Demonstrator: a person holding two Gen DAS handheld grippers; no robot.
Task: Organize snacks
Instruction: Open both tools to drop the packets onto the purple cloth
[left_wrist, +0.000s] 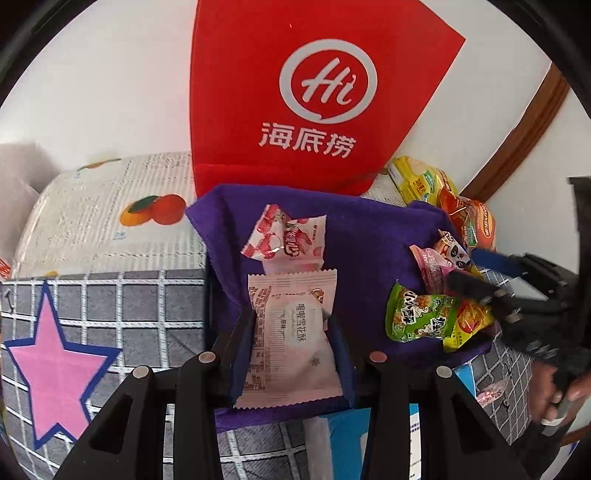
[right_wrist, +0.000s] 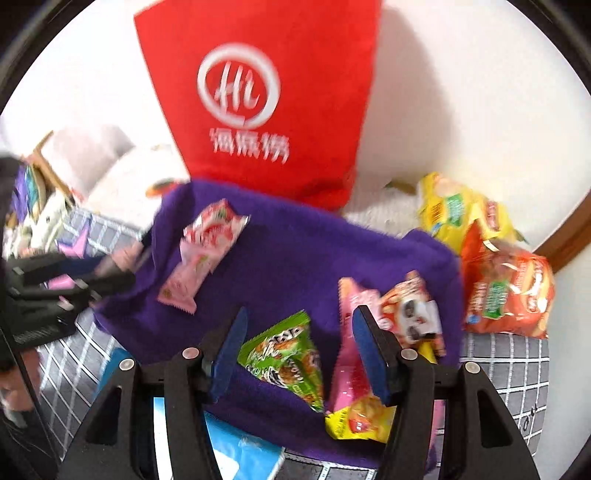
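While left fingers (left_wrist: 291, 325) clamp pink packet (left_wrist: 291, 332), right fingers (right_wrist: 299, 354) parted above green packet (right_wrist: 288, 362)

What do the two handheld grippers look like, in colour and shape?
Both the left gripper and the right gripper have black angular frames with triangular cut-outs and round silver pins at the joints. Their flat fingers carry dark blue pads. No cables show. A dark fuzzy sleeve covers the right wrist.
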